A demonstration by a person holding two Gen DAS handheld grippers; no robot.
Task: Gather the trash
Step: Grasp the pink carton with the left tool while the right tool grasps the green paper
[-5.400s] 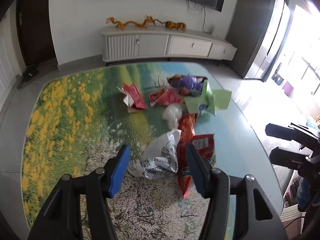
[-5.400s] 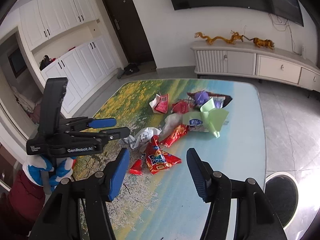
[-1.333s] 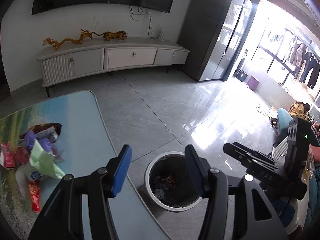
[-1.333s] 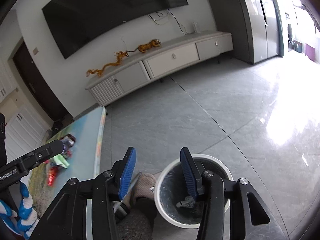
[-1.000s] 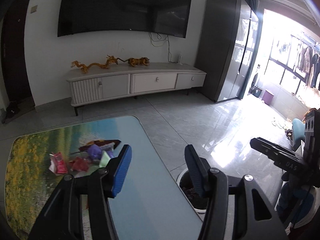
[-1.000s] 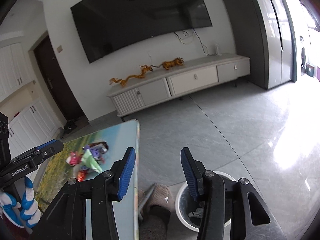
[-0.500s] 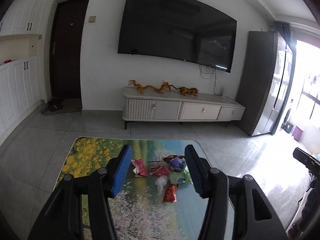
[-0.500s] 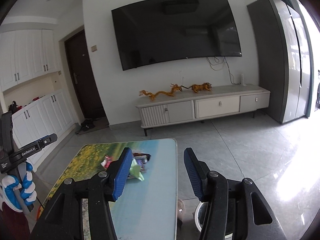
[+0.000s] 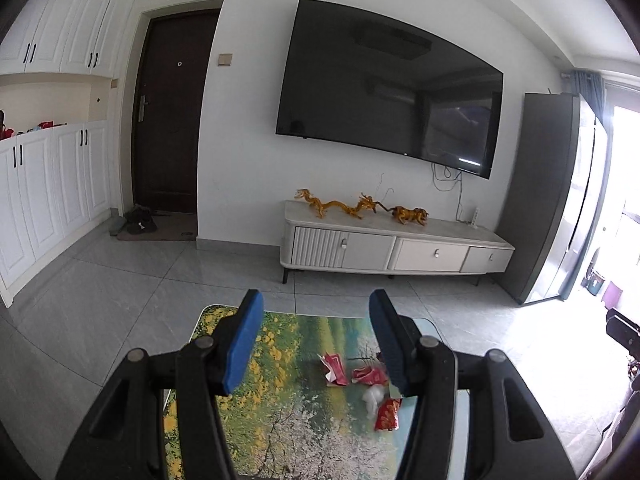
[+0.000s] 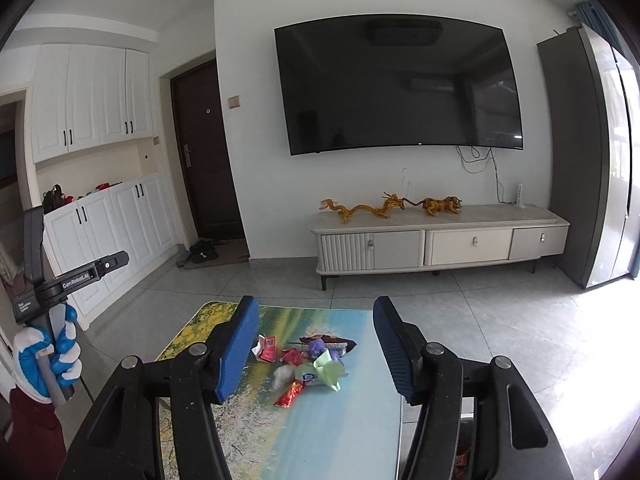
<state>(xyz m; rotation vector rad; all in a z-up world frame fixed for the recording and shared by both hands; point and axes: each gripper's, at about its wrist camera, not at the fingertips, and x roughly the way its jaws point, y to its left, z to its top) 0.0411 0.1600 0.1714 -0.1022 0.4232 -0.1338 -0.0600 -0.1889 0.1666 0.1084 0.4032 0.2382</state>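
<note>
While both grippers hang above the near end of the low table with the printed landscape top [image 10: 352, 432], neither one has anything in it. The left gripper with blue pads [image 9: 316, 344] has its jaws spread apart, nothing between them. The right gripper with blue pads [image 10: 314, 346] has just been opening its jaws and they're empty too. The trash is still sitting in a loose pile of crumpled wrappers [image 10: 308, 364] toward the far half of the table: red snack packets [image 9: 362, 374], a pale green folded paper [image 10: 329, 368], a white crumpled bag [image 9: 373, 395]. A blue-and-white gloved hand [image 10: 44, 354] holds the left gripper's handle, off to the table's left side.
</note>
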